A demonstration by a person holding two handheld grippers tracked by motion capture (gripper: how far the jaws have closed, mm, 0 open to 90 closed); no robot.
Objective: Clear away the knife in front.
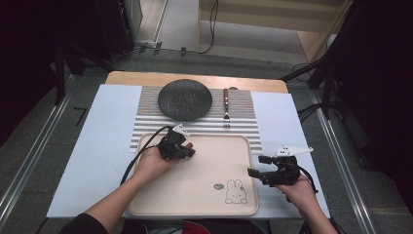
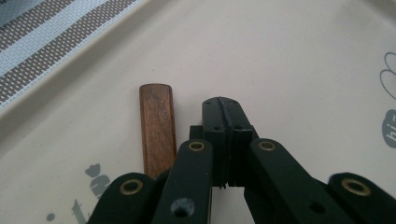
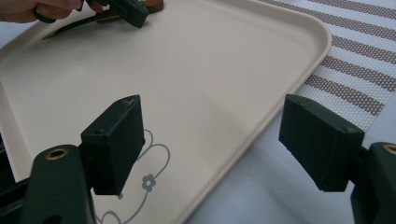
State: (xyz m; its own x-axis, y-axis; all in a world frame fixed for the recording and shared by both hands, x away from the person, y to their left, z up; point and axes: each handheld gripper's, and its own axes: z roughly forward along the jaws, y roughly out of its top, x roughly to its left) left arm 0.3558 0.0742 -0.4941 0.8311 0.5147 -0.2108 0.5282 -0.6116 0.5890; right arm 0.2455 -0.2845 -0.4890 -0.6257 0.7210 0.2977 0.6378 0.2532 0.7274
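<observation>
- On the bench, seen from the high view, the left hand-held gripper (image 1: 187,148) rests low over the far left corner of the beige rectangular plastic tray (image 1: 204,204) with a rabbit print. The right hand-held gripper (image 1: 257,165) hovers at the tray's right edge. Beyond the tray, a round dark stoneware plate (image 1: 185,99) and a wooden-handled metal fork (image 1: 226,109) lie on the striped woven placemat (image 1: 146,117).
- Along the left gripper view, the left hand-held gripper (image 2: 223,109) has its jaws pressed together on nothing. The brown wooden utensil handle (image 2: 157,126) lies flat on the tray (image 2: 289,56) just beside them, to their left; its working end is hidden.
- Looking from the right gripper view, the right hand-held gripper (image 3: 219,140) is spread wide and empty above the tray's rim (image 3: 261,123).
- Risk, as I judge it: the handle lies flat on the smooth tray, so jaws opened off-centre could push it sliding rather than pinch it, or scrape the tray and shift it.
</observation>
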